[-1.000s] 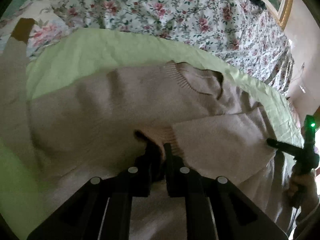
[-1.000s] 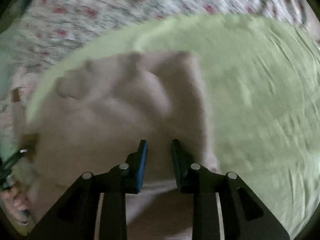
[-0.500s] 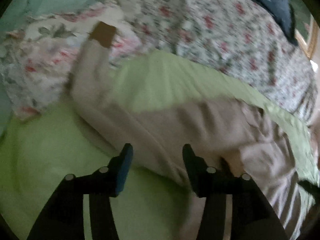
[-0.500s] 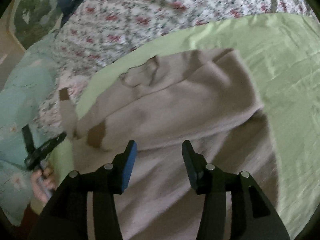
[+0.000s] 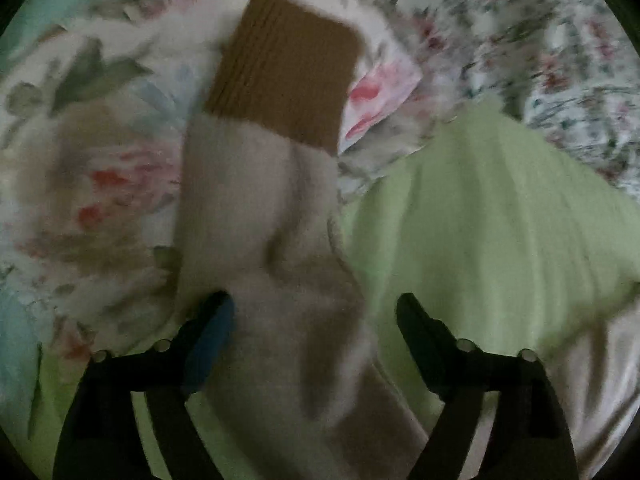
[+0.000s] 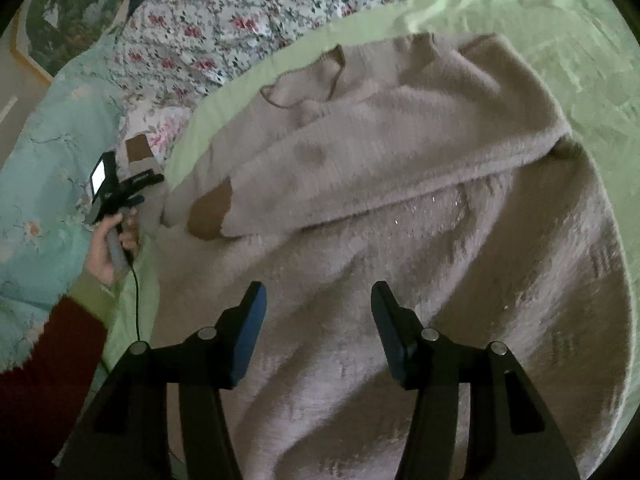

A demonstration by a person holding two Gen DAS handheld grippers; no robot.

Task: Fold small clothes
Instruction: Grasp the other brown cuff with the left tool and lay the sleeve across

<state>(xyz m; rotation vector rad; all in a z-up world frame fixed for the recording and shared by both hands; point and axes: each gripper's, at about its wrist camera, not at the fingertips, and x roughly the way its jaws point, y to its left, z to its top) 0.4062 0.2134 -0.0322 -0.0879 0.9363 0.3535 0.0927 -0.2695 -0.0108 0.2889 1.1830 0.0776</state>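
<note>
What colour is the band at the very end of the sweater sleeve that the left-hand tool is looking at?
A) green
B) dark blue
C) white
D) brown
D: in the left wrist view the beige sleeve ends in a ribbed brown cuff, which lies on the floral bedding.

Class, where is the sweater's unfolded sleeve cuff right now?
In the left wrist view, the brown cuff lies top centre on the floral quilt, beyond the open left gripper.

One sweater (image 6: 400, 208) (two brown cuffs (image 6: 208, 216)), two grippers (image 6: 316, 320), one green sheet (image 6: 580, 40).
</note>
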